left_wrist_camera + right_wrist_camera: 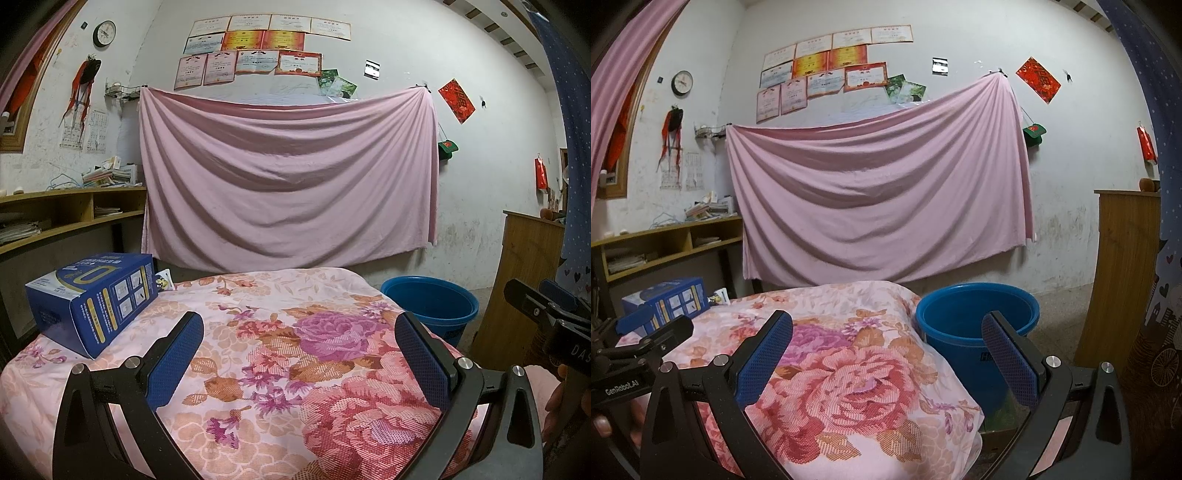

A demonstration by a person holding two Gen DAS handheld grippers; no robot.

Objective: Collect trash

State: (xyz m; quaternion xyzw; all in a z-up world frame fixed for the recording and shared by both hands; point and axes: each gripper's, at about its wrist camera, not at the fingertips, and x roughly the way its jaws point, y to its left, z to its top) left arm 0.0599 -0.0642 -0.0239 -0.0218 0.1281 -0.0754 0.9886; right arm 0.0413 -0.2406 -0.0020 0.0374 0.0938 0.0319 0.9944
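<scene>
A blue cardboard box [92, 299] lies on the floral cloth [288, 362] at the left; it also shows in the right wrist view [670, 301]. A small white wrapper [164, 282] sticks up behind it, also seen in the right wrist view [720, 297]. A blue bucket [975, 325] stands on the floor right of the cloth-covered table, also in the left wrist view [432, 304]. My left gripper [299, 339] is open and empty above the cloth, right of the box. My right gripper [886, 339] is open and empty over the cloth's right edge, beside the bucket.
A pink sheet [288, 177] hangs on the back wall. A wooden shelf desk [70, 210] with papers stands at the left. A wooden cabinet [1123, 273] stands at the right, next to a patterned curtain [1167, 295].
</scene>
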